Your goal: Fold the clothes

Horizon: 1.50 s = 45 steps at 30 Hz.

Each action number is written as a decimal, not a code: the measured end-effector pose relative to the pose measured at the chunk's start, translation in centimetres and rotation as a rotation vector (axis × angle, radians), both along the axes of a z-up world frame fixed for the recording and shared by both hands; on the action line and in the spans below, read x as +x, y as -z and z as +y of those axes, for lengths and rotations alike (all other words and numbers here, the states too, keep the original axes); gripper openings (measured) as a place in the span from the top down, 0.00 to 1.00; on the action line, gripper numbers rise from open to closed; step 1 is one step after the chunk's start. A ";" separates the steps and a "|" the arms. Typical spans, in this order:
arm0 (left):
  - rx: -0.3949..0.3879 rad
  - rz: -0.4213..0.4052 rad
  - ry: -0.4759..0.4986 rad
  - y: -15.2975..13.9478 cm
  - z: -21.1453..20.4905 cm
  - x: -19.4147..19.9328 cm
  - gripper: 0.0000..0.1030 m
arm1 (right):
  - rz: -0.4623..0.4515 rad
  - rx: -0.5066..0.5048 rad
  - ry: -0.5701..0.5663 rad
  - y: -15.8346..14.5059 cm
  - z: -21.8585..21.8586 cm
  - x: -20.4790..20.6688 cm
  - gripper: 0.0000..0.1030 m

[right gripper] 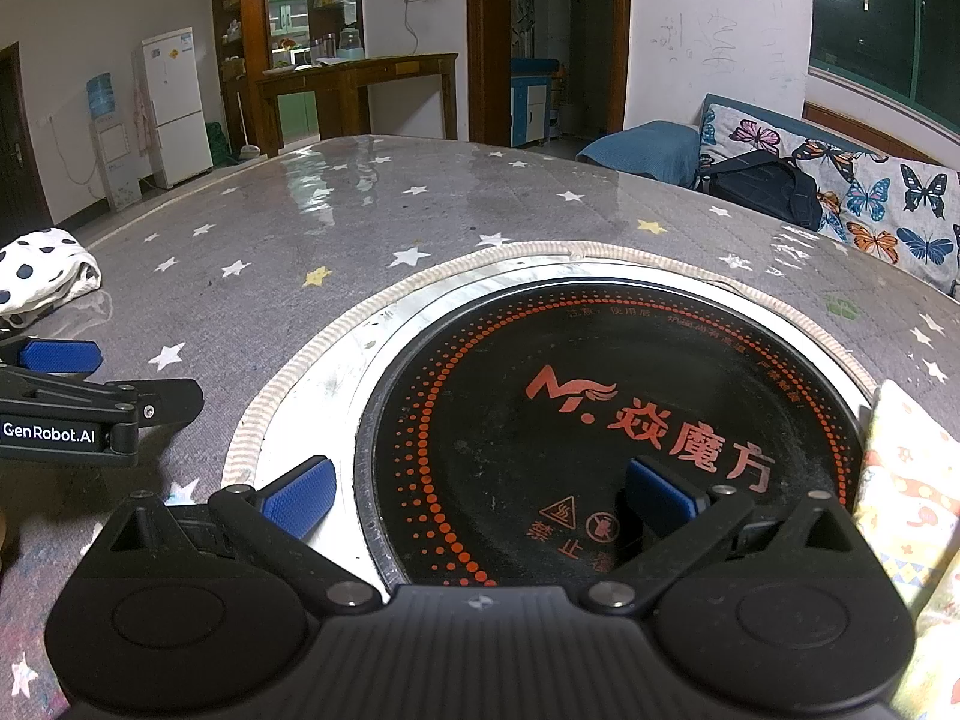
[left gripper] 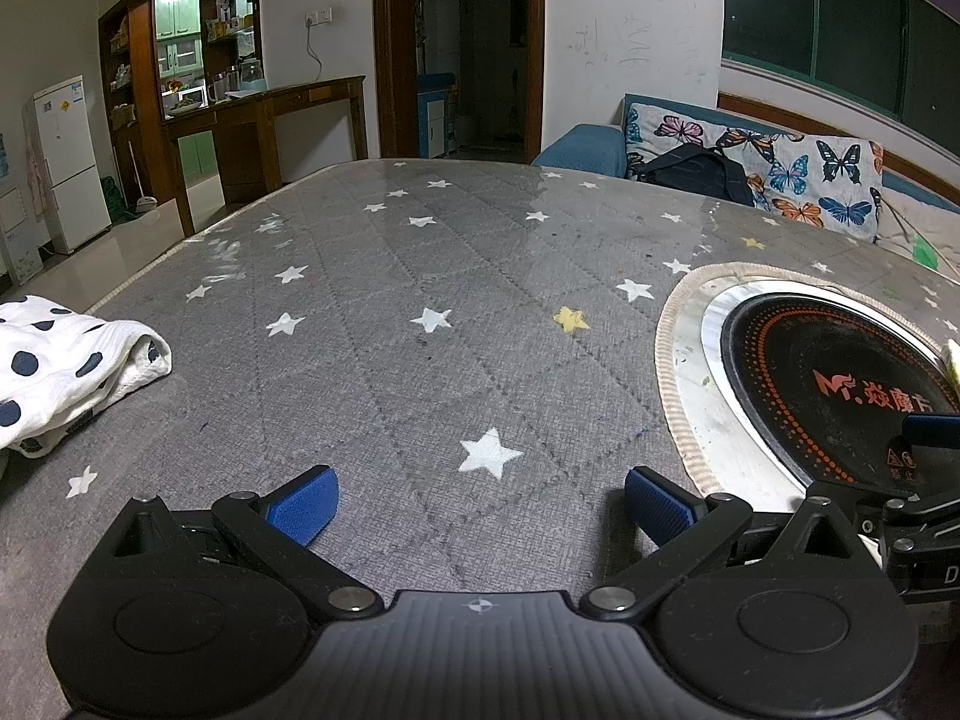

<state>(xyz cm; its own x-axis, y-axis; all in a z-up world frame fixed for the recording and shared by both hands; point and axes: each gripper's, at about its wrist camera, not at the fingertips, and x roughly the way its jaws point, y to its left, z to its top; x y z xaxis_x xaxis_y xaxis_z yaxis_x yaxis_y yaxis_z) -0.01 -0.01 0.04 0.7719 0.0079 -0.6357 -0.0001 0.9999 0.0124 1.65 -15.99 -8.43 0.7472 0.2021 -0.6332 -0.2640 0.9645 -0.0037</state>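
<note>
A white garment with dark blue dots (left gripper: 57, 363) lies bunched at the left edge of the grey star-patterned table (left gripper: 420, 276); the right wrist view shows this dotted garment (right gripper: 42, 270) far left. A pale patterned cloth (right gripper: 912, 498) sits at the right edge. My left gripper (left gripper: 480, 507) hangs open over bare table, nothing between its blue pads; in the right wrist view the left gripper (right gripper: 60, 357) sits at the left edge. My right gripper (right gripper: 480, 495) is open above the cooktop, empty.
A round black induction cooktop (right gripper: 600, 420) with orange markings is set into the table inside a metal ring. A blue sofa with a butterfly-print cover (left gripper: 798, 174) and a black bag (left gripper: 702, 171) stands behind the table. A wooden counter (left gripper: 270, 102) and fridge (left gripper: 66, 162) are far left.
</note>
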 end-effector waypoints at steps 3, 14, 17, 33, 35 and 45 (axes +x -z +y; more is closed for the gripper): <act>0.001 0.000 0.000 -0.2 0.0 0.0 0.00 | 0.012 -0.002 0.003 -0.1 0.0 0.1 0.00; 0.007 -0.002 0.000 -0.5 -0.1 0.1 0.00 | 0.058 -0.009 0.015 -0.3 -0.1 0.6 0.00; 0.011 0.002 0.004 -0.2 -0.3 0.2 0.00 | 0.070 -0.011 0.019 -0.4 -0.1 0.7 0.00; -0.048 0.096 0.099 -1.4 -1.6 -4.1 0.00 | 0.009 -0.006 0.052 -3.5 -3.9 -7.7 0.00; -0.060 0.108 0.122 -1.7 -2.2 -4.9 0.00 | -0.003 -0.003 0.053 -3.8 -4.3 -9.2 0.00; -0.036 0.148 0.249 -2.9 -6.6 -9.1 0.00 | -0.022 0.042 0.096 -3.9 -6.8 -15.7 0.00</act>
<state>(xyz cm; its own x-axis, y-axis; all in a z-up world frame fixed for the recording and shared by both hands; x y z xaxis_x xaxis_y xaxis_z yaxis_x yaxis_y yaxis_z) -9.11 -6.65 2.93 0.6462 -0.1945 -0.7380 0.2447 0.9687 -0.0410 -14.08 -22.74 -4.57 0.7779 0.1549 -0.6090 -0.1707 0.9848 0.0324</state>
